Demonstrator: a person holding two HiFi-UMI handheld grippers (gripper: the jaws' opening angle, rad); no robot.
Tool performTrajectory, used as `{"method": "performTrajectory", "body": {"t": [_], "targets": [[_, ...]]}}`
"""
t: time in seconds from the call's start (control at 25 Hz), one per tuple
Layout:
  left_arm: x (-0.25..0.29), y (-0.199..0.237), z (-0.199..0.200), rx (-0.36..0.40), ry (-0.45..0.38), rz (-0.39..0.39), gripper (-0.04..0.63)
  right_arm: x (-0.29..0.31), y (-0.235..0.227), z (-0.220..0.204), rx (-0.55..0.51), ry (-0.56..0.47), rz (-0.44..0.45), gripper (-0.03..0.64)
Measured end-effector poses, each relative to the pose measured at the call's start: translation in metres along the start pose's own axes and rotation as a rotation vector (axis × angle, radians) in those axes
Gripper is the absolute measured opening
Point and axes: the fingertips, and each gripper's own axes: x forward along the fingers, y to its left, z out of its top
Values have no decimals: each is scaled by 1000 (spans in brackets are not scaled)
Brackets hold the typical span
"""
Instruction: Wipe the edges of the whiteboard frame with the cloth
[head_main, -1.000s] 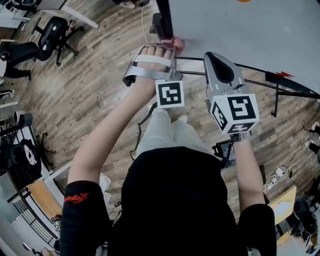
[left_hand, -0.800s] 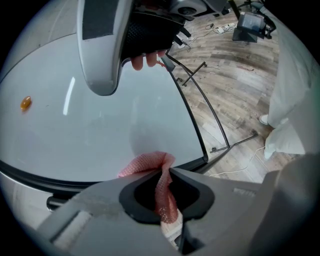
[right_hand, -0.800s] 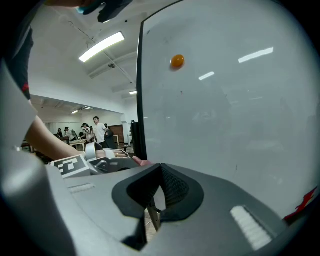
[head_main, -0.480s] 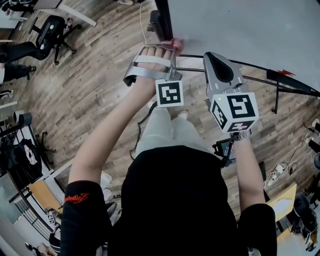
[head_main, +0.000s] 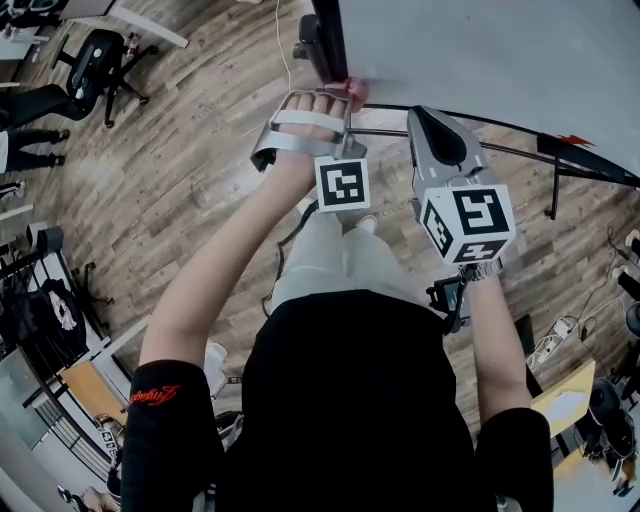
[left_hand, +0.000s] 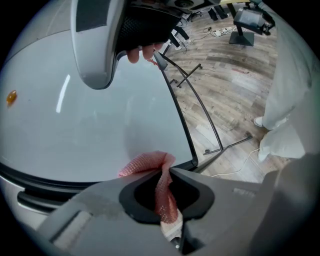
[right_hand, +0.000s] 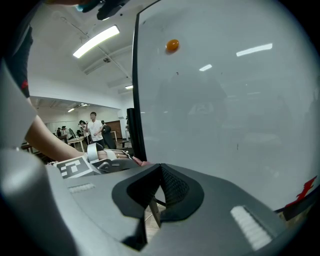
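My left gripper (left_hand: 167, 174) is clamped on the pink mesh cloth (left_hand: 145, 164), which bunches just ahead of its tips at the whiteboard frame (left_hand: 186, 136) corner. Only the right gripper view shows how my right gripper (right_hand: 160, 166) stands: closed on nothing, with the board surface ahead.

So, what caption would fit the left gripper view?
Left gripper pinches a pink cloth at the corner of the whiteboard frame.

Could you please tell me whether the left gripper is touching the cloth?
Touching: the left gripper view shows the left gripper clamped on the cloth, pinched between its jaws.
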Motion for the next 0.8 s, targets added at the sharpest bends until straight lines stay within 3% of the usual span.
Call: {"method": "performTrajectory", "body": {"t": [0.4,0.8], "targets": [[11,-21,2,-9,-20,-55,26,1,-2,-6,13,10,-26,2],[18,-30,2,-5,-17,-53,26,-2,-4,-12,23,19,-42,2]]}}
